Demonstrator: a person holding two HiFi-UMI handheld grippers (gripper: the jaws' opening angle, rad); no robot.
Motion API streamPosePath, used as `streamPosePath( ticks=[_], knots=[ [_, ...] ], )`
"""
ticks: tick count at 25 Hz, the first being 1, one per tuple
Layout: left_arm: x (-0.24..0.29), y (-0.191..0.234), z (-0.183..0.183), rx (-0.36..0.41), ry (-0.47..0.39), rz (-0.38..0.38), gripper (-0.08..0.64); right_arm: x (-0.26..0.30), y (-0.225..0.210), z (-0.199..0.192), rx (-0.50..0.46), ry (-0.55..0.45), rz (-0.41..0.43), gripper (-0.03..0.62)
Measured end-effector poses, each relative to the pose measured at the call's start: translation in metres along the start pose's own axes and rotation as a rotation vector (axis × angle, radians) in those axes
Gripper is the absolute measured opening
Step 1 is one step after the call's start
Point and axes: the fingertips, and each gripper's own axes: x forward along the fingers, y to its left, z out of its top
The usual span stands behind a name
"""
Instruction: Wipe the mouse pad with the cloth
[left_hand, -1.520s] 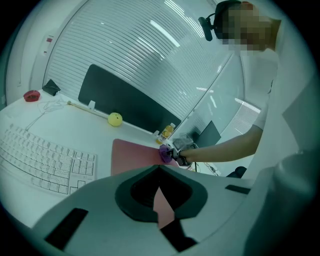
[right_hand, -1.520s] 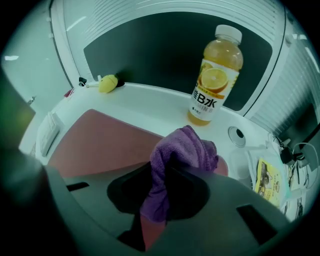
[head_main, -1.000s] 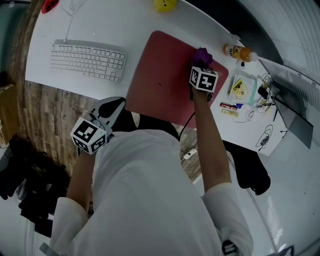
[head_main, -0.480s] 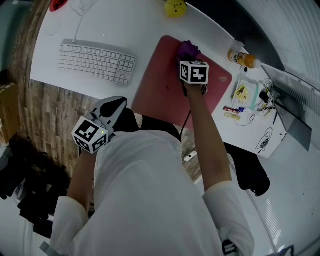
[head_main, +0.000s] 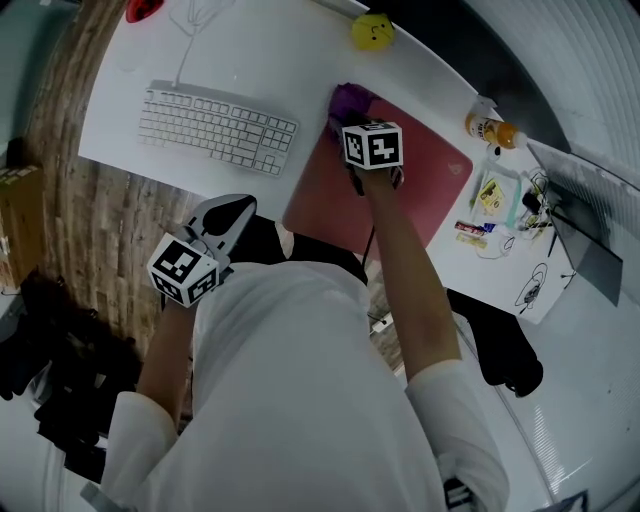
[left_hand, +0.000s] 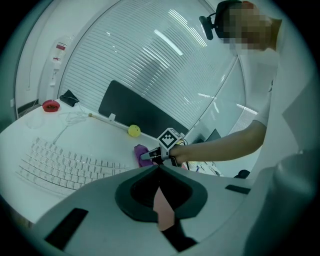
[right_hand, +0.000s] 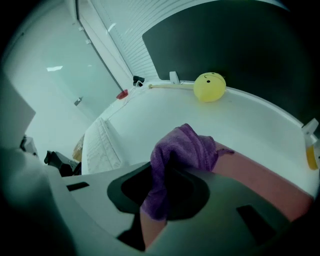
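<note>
White desk (head_main: 250, 60): purple cloth (head_main: 347, 100) in right gripper (head_main: 350, 122) on red mouse pad (head_main: 420, 170)

We see the purple cloth (right_hand: 185, 150) bunched between the right gripper's (head_main: 352, 122) clamped jaws, pressed onto the far corner of the pink mouse pad (head_main: 430, 170), which lies flat beneath them.
</note>
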Motion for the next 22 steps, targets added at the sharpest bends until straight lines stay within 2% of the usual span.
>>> streamPosePath(
  ticks=[3, 9, 15, 22],
  knots=[
    [-0.008, 0.003, 0.006, 0.020, -0.009, -0.014, 0.018, -0.008, 0.015, 0.007, 0.044, -0.040, 0.025, 0.086],
    [-0.005, 0.005, 0.021, 0.075, -0.013, -0.080, 0.018, -0.049, 0.027, 0.017, 0.045, -0.116, 0.012, 0.086],
    [0.013, -0.007, 0.035, 0.147, 0.011, -0.168, 0.018, -0.111, 0.036, 0.021, 0.048, -0.230, -0.023, 0.086],
    [0.036, -0.029, 0.039, 0.171, 0.052, -0.264, 0.018, -0.187, 0.047, 0.010, 0.062, -0.381, -0.089, 0.086]
  ],
)
